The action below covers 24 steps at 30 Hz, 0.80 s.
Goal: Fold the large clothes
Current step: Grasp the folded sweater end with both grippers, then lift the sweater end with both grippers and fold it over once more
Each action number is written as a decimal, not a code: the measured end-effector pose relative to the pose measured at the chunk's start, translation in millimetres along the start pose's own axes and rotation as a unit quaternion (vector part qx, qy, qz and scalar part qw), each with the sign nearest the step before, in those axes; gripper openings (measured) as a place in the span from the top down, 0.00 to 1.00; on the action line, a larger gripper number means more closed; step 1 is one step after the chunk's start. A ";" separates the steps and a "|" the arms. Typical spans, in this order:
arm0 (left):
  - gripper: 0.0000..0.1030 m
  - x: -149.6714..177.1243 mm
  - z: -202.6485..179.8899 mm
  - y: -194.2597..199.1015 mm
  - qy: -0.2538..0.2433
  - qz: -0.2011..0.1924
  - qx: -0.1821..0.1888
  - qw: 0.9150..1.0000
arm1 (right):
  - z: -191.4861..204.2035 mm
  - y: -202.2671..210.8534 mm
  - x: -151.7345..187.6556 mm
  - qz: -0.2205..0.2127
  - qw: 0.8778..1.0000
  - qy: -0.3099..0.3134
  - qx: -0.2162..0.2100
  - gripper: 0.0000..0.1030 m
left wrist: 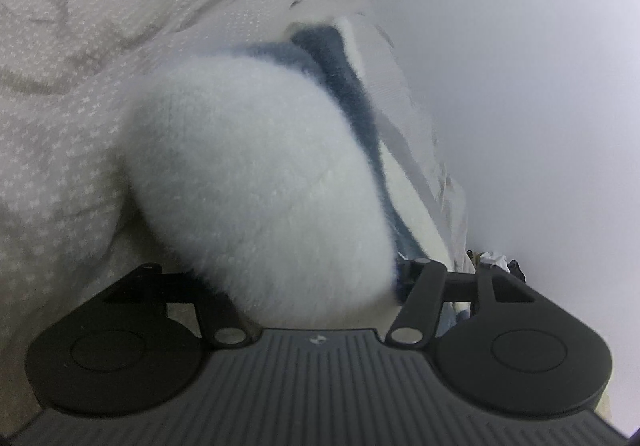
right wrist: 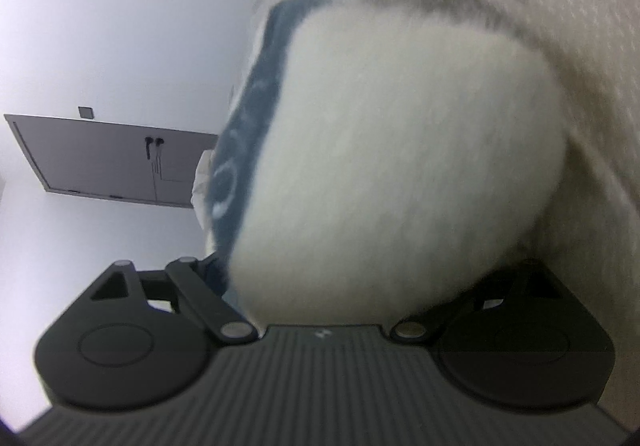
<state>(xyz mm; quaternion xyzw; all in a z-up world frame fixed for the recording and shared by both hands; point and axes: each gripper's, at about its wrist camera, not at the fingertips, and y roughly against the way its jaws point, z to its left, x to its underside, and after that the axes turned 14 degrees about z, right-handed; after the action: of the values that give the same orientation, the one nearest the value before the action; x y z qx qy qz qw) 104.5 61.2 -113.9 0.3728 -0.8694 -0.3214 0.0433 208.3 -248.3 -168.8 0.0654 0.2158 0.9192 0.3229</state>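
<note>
A fluffy white garment with a blue band [left wrist: 260,174] bulges in front of my left gripper [left wrist: 316,286]. The fabric covers the fingertips, and the jaws look closed on it. In the right wrist view the same white fleece with a blue patterned band [right wrist: 400,150] fills the middle and hides the fingertips of my right gripper [right wrist: 320,286], which also looks closed on it. Both grippers hold the garment up against a pale patterned bed cover [left wrist: 80,106].
The bed cover also shows in the right wrist view [right wrist: 580,26]. A plain white wall [left wrist: 540,66] is on the right of the left view. A grey cabinet [right wrist: 108,158] stands against the wall [right wrist: 120,6]. Small dark and white items [left wrist: 496,260] lie low by the wall.
</note>
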 end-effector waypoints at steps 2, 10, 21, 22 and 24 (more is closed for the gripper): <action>0.37 -2.1 -1.4 -2.7 -0.007 -0.001 -0.001 1.000 | 0.5 1.6 -1.0 -0.006 1.000 0.018 0.011 0.25; 0.39 -9.8 -3.9 17.9 -0.022 -0.012 0.018 1.000 | 39.9 10.2 8.2 -0.025 0.991 0.125 0.049 0.48; 0.39 16.9 -18.9 70.5 -0.061 -0.016 0.069 0.996 | 66.9 72.1 45.0 -0.048 0.976 0.210 0.041 0.49; 0.39 19.1 -23.1 74.9 -0.068 -0.015 0.075 0.995 | 71.8 79.5 47.3 -0.051 0.974 0.218 0.039 0.49; 0.39 24.1 -31.6 82.0 -0.071 -0.013 0.084 0.994 | 82.0 86.9 46.3 -0.057 0.972 0.227 0.035 0.49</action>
<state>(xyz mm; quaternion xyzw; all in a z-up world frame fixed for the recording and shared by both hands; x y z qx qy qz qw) 46.3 70.5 -44.5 0.3622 -0.8894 -0.2733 -0.0545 144.2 -251.1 -57.9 -0.1461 0.3189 0.8819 0.3150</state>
